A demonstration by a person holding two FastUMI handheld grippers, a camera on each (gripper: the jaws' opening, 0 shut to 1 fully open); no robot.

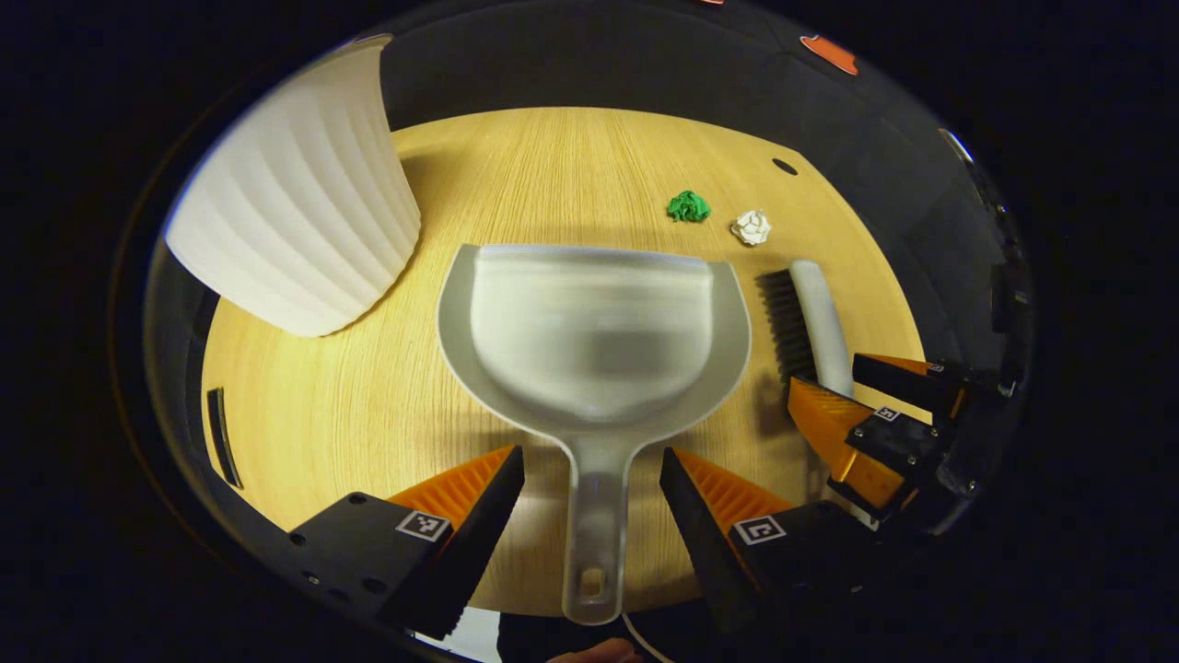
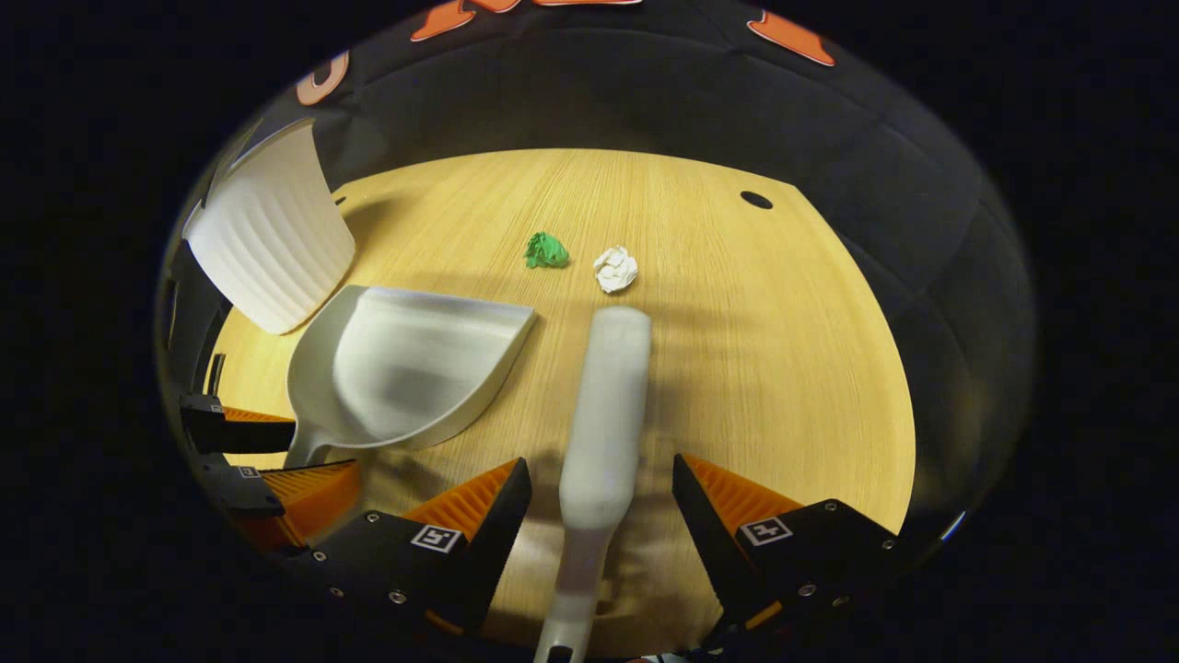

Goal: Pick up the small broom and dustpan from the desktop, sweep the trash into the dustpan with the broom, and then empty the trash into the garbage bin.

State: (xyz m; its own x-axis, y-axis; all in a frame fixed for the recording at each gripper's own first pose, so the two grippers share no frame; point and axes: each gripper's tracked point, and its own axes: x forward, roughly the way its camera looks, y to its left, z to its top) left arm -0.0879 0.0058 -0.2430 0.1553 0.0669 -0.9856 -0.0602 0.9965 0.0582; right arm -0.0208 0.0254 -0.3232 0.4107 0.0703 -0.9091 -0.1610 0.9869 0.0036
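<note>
A grey translucent dustpan point(image 1: 594, 331) lies flat on the wooden desk, its handle pointing back between the fingers of my left gripper point(image 1: 594, 474). That gripper is open, and both pads stand clear of the handle. Right of the dustpan lies the small broom point(image 1: 815, 322), white-backed with dark bristles. In the right gripper view the broom point(image 2: 608, 396) runs lengthwise between the fingers of my right gripper point(image 2: 601, 474), which is open with gaps on both sides. Beyond the tools sit a green paper wad point(image 2: 545, 250) and a white paper wad point(image 2: 615, 269). The dustpan point(image 2: 414, 368) lies left of the broom.
A white ribbed garbage bin point(image 1: 304, 203) stands on the desk at the far left, close to the dustpan's left rim. A small dark cable hole point(image 2: 756, 199) sits near the desk's far right corner. The black booth wall rises behind the desk point(image 2: 783, 368).
</note>
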